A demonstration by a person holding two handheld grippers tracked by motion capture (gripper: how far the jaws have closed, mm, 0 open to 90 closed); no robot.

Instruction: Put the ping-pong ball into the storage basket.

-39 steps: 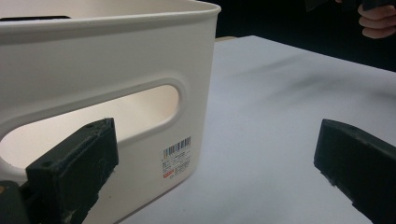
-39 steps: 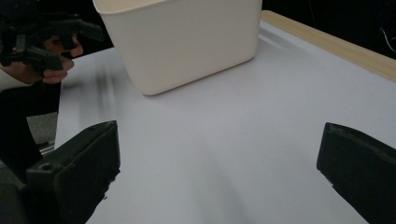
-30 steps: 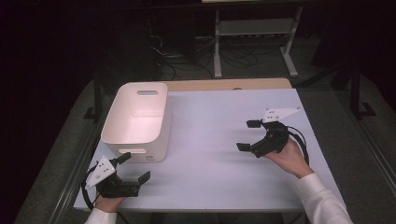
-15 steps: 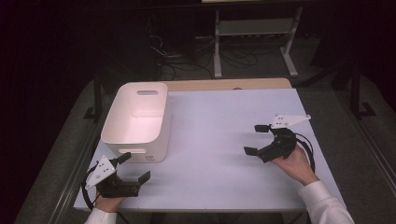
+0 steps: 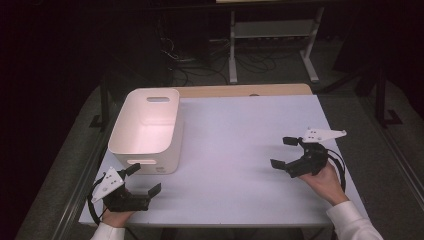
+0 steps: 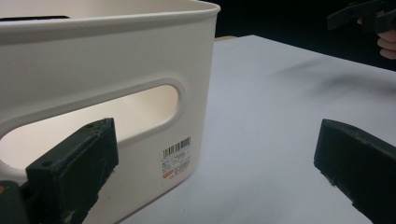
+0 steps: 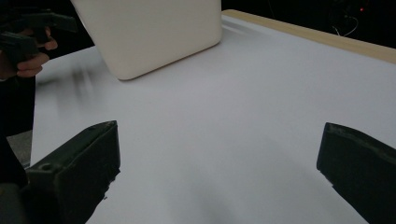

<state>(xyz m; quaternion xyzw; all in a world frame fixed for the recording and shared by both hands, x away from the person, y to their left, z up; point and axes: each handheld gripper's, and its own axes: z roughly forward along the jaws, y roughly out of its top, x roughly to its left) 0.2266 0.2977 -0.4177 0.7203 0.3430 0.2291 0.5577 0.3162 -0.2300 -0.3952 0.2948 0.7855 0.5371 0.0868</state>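
Observation:
A white plastic bin (image 5: 148, 129) with slot handles stands on the left of the white table (image 5: 240, 130); nothing shows inside it. My left gripper (image 5: 144, 181) rests near the table's front left corner, just in front of the bin, open and holding nothing. In the left gripper view the bin's near wall (image 6: 112, 88) with a barcode label (image 6: 176, 157) is close ahead. My right gripper (image 5: 284, 152) is at the right side of the table, open and holding nothing, jaws pointing left. In the right gripper view the bin (image 7: 149, 32) stands far off beyond bare tabletop.
A wooden strip (image 5: 240, 90) runs along the table's far edge. Beyond it, on the dark floor, are cables and a metal stand (image 5: 270, 35). The table's middle (image 5: 230, 150) is bare white surface.
My right gripper has drifted right and toward the near edge of the table, staying open. The left gripper and the bin have not moved.

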